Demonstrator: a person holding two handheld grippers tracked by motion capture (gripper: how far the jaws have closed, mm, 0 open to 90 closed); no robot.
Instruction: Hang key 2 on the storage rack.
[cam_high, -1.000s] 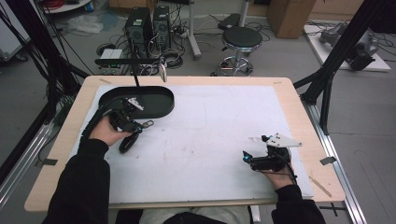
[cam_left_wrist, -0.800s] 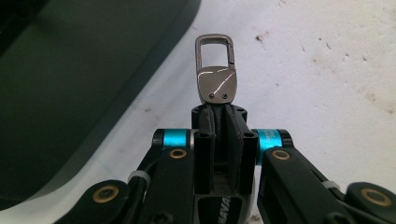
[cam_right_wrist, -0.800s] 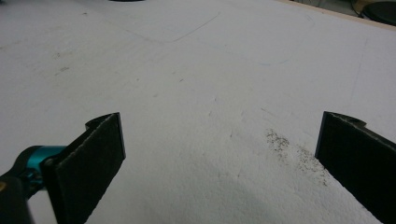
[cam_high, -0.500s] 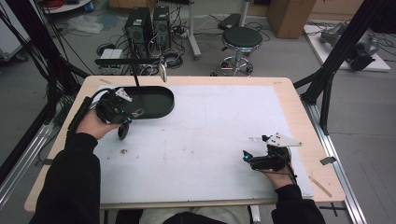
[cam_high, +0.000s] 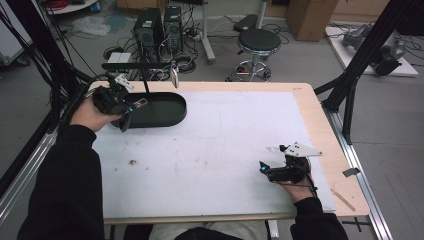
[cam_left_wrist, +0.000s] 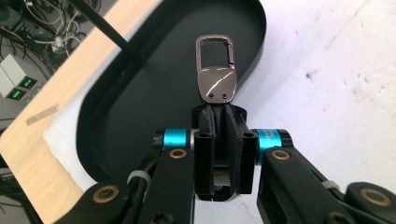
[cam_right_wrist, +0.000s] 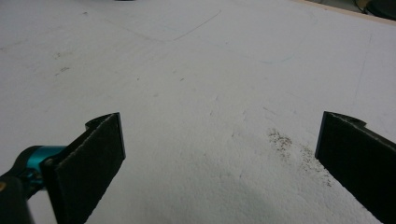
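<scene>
My left gripper (cam_high: 134, 106) hovers over the left end of a black oval tray (cam_high: 167, 109) at the table's far left. It is shut on the lower end of a small dark metal key clip (cam_left_wrist: 215, 70). The clip's plate and snap hook stick out past the fingertips, above the tray (cam_left_wrist: 140, 93). A thin black post (cam_high: 146, 82) rises from the tray and carries a cross bar (cam_high: 135, 65), from whose right end a small metal piece (cam_high: 173, 76) hangs. My right gripper (cam_high: 263, 170) rests low on the white mat (cam_high: 225, 140) at the near right. Its jaws are open over bare mat (cam_right_wrist: 219, 154).
The mat covers most of a wooden table (cam_high: 320, 125). Some crumbs (cam_high: 132, 162) lie on the mat at the near left. Black frame posts stand at both sides of the table. Beyond the far edge are computer towers (cam_high: 160, 25) and a stool (cam_high: 257, 42).
My left hand has risen and moved back and to the left with the clip, from the mat beside the tray to above the tray's left end. The right hand has stayed put.
</scene>
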